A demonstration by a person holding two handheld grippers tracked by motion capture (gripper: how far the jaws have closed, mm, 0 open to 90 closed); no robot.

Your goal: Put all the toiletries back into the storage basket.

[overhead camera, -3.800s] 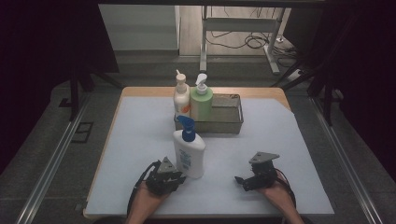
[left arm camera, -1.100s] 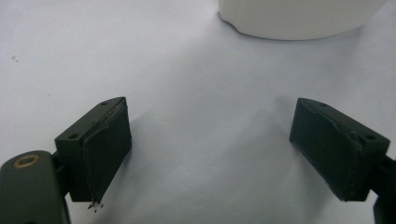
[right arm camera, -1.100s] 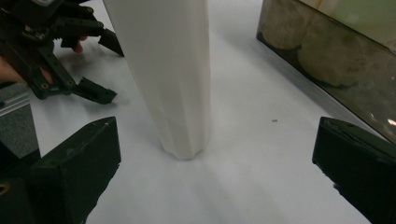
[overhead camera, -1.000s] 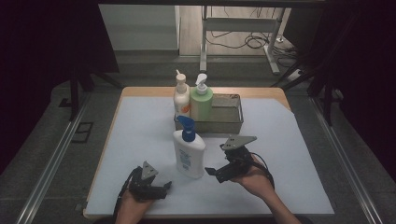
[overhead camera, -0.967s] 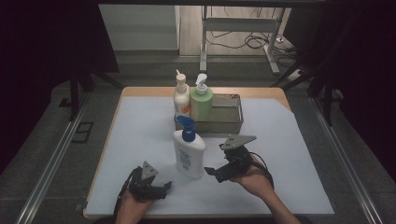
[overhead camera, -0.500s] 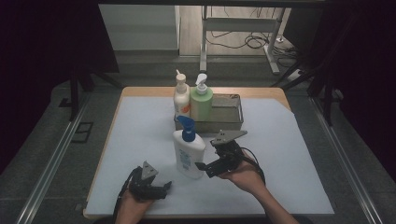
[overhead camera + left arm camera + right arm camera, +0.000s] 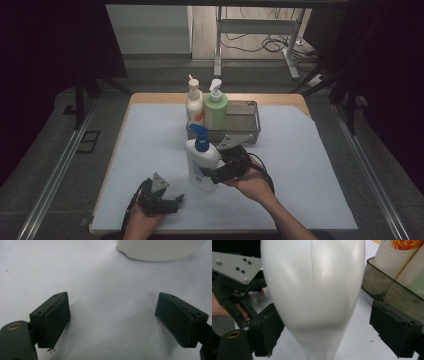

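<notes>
Table [image 7: 150, 130] under pale blue sheet stands amid dark, cable-strewn floor [image 7: 270, 45].

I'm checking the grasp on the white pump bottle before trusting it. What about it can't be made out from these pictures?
- Pad contact: in the right gripper view the white pump bottle is blurred; the left pad seems to meet it, a gap shows at the right one.
- High view: the right gripper hides the bottle's lower side.
- Label print: too small.
- Left gripper view: the top edge cuts off the bottle above its base.
</notes>
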